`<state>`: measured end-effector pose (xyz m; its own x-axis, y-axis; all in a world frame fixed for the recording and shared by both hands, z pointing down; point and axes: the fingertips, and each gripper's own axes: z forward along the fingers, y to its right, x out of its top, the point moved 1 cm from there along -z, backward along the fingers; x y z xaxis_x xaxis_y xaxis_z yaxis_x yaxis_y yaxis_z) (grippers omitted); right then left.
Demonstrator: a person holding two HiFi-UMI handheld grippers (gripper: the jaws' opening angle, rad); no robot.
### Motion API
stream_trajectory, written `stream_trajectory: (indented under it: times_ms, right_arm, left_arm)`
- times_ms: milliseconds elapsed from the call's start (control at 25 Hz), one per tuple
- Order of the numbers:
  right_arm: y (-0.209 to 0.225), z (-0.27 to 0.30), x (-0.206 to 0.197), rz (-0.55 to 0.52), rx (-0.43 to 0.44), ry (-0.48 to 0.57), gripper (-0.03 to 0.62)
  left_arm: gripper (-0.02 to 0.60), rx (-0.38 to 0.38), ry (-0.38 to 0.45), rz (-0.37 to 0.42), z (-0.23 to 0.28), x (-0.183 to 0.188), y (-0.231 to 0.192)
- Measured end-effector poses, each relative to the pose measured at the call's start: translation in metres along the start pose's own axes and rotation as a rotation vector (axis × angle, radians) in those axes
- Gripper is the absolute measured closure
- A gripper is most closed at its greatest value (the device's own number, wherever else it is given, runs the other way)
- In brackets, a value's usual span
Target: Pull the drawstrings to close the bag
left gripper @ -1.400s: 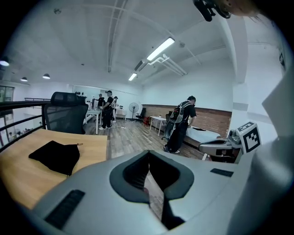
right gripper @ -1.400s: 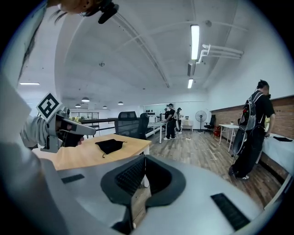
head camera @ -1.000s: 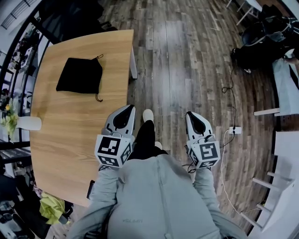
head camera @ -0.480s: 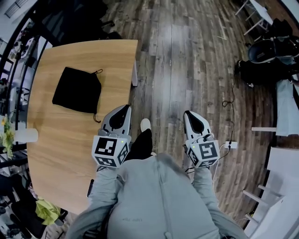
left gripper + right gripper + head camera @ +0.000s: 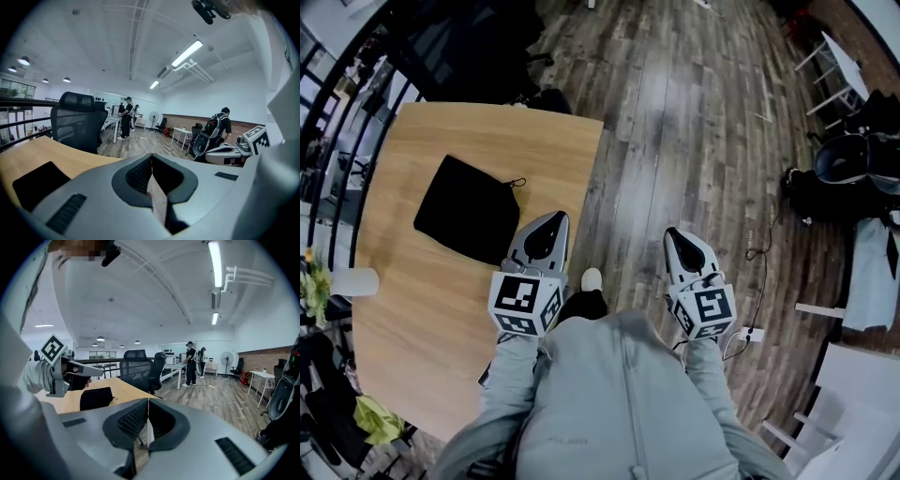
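Head view: a black bag (image 5: 469, 208) lies flat on a wooden table (image 5: 412, 328), near the left gripper (image 5: 551, 221). The right gripper (image 5: 677, 236) is over the floor (image 5: 694, 131). Left gripper view: jaws pressed together, holding nothing. Right gripper view: jaws also together and empty, with the bag ahead on the table.

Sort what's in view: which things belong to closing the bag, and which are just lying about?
Job: black bag, its drawstring, left gripper, right gripper (both shut, empty).
Lying about: white cylinder on the table, office chair, dark gear on the floor.
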<state>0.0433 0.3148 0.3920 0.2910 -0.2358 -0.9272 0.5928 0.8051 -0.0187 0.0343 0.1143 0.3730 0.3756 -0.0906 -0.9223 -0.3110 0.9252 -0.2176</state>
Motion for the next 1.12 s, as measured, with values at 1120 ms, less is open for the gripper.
stream_trajectory:
  times_ms: [1120]
  right_arm:
    - [-0.135, 0.235, 0.085, -0.302, 0.805, 0.018, 0.571]
  left_arm:
    - [0.555, 0.808, 0.148, -0.265, -0.094, -0.005, -0.157]
